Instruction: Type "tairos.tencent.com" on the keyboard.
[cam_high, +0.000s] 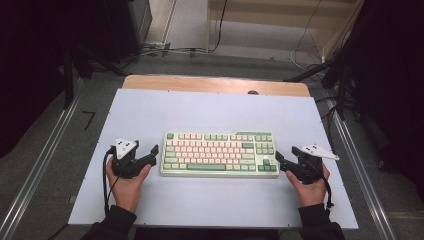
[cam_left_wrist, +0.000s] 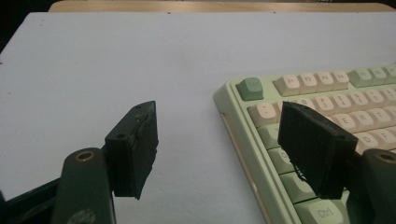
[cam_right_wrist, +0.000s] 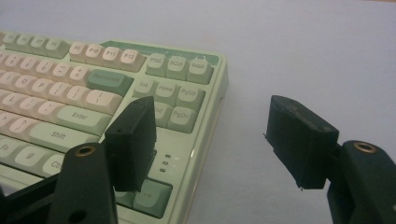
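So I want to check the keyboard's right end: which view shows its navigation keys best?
The right gripper view: the keyboard shows legible Home and PgUp legends. The high view shows them tiny; the left gripper view shows its left end.

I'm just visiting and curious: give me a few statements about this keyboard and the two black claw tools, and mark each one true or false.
1. The keyboard lies flat on the pale table. True.
2. The left gripper is clamped shut on the keyboard. False: its jaws stand open, straddling the keyboard's left edge.
3. The right gripper sits at the keyboard's right end, jaws open. True.
4. The keyboard's keys are all black. False: they are pink and green.
5. A hand holds each gripper. True.
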